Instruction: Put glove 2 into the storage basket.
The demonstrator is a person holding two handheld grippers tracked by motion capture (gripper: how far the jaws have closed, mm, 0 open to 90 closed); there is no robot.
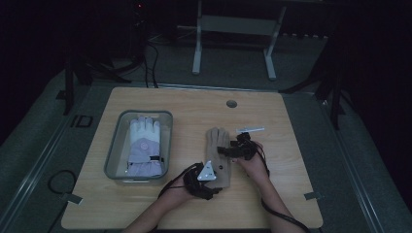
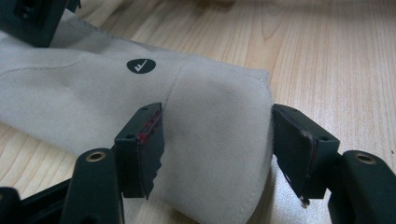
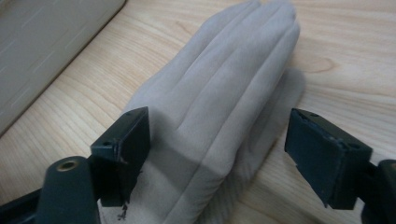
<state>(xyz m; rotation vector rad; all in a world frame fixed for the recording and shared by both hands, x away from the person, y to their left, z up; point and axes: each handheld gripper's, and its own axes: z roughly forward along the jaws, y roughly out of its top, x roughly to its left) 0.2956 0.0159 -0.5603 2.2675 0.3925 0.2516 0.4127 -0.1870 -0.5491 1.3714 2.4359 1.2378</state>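
A beige glove (image 1: 218, 156) lies flat on the wooden table, fingers pointing away from the person. My left gripper (image 1: 217, 183) is at its cuff. In the left gripper view the jaws straddle the cuff corner (image 2: 210, 140): one pad rests on the fabric, the other stands at the cuff's edge, and nothing looks squeezed. My right gripper (image 1: 227, 150) comes in from the right over the finger end. In the right gripper view its open jaws (image 3: 219, 144) bracket the glove's fingers (image 3: 224, 93), with a gap on the right side.
A grey bin (image 1: 112, 145) at the left holds a white and lilac glove (image 1: 145, 145); its wall (image 3: 46, 37) lies close to the beige glove. A white strip (image 1: 250, 129) lies beyond the right gripper. A round hole (image 1: 231, 103) sits near the table's far edge.
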